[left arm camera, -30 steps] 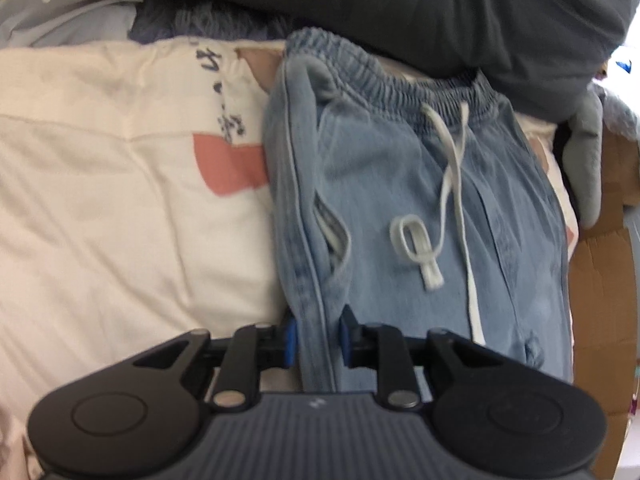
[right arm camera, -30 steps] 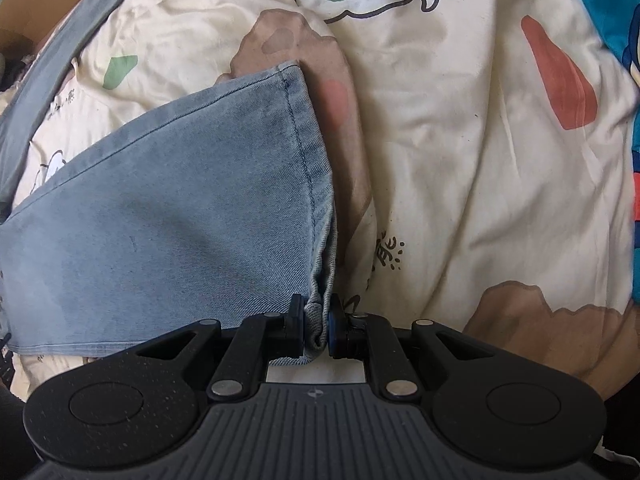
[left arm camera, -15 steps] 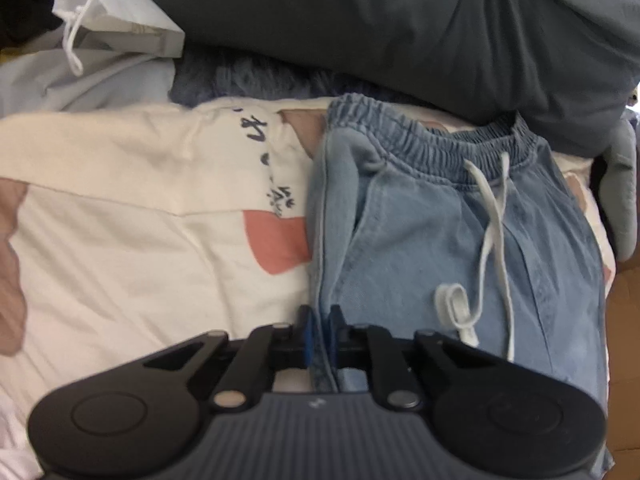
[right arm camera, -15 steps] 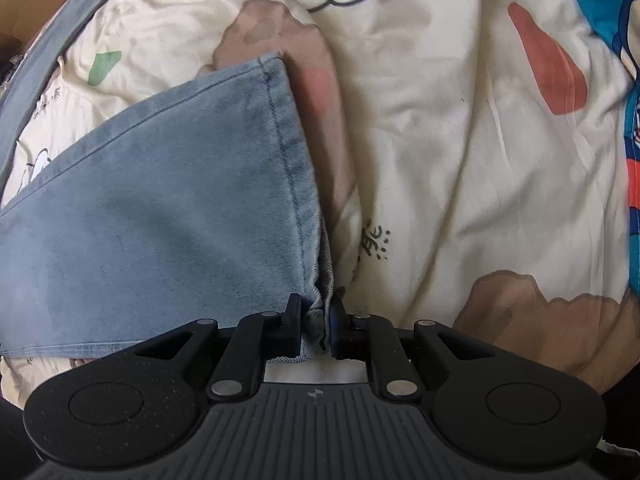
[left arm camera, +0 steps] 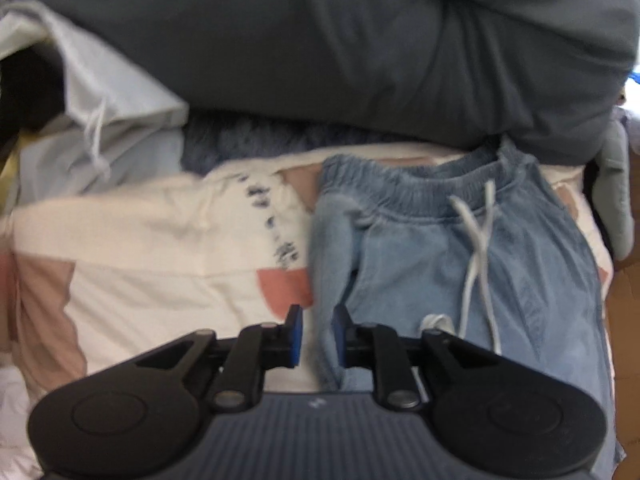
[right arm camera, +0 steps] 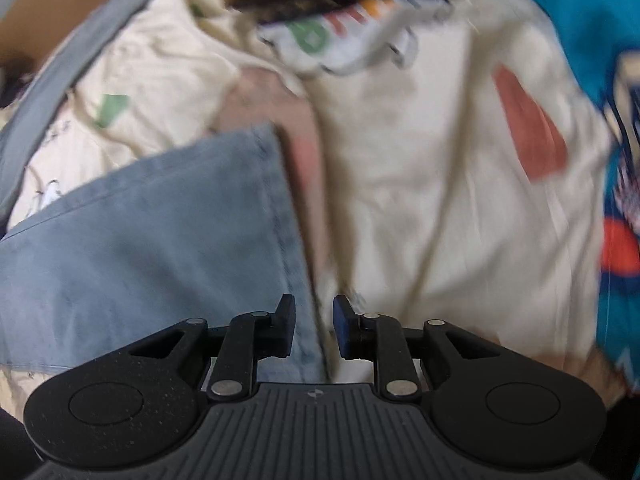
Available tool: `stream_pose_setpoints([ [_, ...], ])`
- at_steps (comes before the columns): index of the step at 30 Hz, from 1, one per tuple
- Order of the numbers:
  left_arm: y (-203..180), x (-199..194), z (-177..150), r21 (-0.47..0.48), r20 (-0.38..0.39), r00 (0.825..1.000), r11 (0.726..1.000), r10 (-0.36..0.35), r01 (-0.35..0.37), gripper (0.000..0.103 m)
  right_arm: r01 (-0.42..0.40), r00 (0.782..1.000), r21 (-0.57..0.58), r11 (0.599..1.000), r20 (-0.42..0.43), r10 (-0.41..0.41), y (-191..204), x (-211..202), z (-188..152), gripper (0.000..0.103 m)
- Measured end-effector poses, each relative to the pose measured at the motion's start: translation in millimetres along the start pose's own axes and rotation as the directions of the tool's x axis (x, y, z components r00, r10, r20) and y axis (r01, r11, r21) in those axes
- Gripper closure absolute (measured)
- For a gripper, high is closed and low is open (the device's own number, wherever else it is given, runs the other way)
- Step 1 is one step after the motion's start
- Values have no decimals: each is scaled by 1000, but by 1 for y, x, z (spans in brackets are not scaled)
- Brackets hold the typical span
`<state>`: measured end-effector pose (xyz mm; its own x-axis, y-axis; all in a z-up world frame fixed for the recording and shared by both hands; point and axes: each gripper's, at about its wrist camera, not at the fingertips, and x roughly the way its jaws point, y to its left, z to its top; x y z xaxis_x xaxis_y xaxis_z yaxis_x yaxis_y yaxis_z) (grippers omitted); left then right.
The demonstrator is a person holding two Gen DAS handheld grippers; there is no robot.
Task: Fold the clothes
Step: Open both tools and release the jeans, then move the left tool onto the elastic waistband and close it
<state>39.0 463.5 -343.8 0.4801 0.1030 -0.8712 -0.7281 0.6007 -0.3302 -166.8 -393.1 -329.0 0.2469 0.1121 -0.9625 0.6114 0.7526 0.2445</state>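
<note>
The jeans (left arm camera: 460,264) lie flat on my cream printed bedsheet (left arm camera: 160,280). My left hand-held gripper (left arm camera: 316,336) is opening over their side edge near the waistband; my right hand-held gripper (right arm camera: 314,332) is opening over the leg hem (right arm camera: 288,240). Only the left view shows the white drawstring (left arm camera: 476,256)

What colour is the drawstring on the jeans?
White drawstring on the light-blue jeans, clearest in the left wrist view.
</note>
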Motion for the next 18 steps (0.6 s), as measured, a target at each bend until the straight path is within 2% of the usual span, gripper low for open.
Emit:
stream_pose_setpoints([
  [7,-42,4,6,118,-24,996,989,-89,91,83,-65,997,-102,993,31,68,38,4,27,80],
  [15,-105,39,19,240,-67,986,956,-156,168,83,-54,998,-154,987,9,56,72,28,39,80],
  [18,-129,61,29,285,-82,982,940,-170,187,83,-19,1000,-181,983,-10,18,83,42,41,80],
])
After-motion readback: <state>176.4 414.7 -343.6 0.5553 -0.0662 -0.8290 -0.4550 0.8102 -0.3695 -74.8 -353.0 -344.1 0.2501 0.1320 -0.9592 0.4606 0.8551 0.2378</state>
